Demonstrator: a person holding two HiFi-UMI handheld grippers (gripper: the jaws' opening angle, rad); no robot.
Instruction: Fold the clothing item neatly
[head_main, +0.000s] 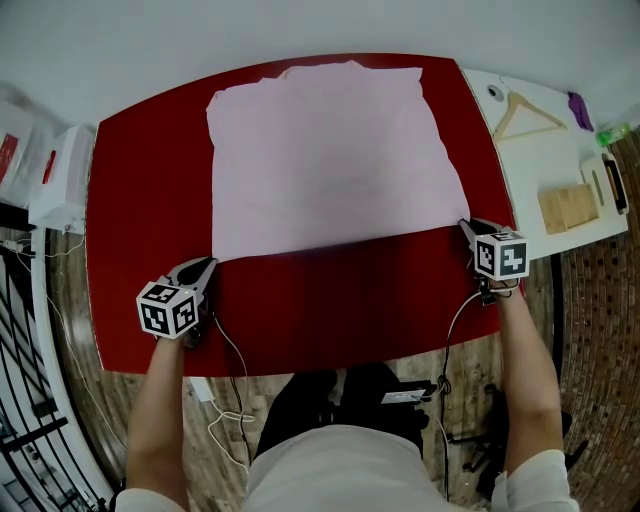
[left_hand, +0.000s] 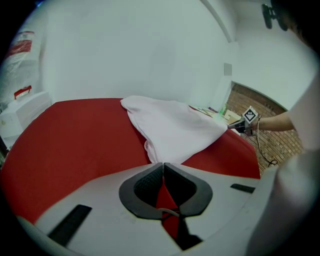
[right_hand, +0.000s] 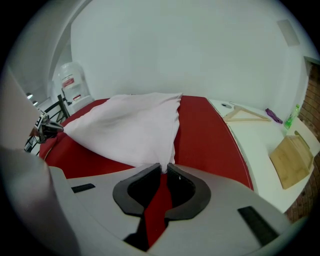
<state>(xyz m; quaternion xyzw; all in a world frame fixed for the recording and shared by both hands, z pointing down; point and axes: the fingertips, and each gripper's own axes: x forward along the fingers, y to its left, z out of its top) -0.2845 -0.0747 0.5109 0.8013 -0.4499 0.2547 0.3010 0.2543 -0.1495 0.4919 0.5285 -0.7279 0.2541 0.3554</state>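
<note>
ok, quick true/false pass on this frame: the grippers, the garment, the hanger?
1. The left gripper and the right gripper each pinch a near corner of the garment. True.
2. The left gripper's jaws stand wide apart. False: they are shut on the garment's corner.
3. The garment lies on the red table. True.
4. The wooden hanger lies on the red table. False: it lies on the white side table to the right.
5. The garment is bunched in a heap. False: it lies spread out.
</note>
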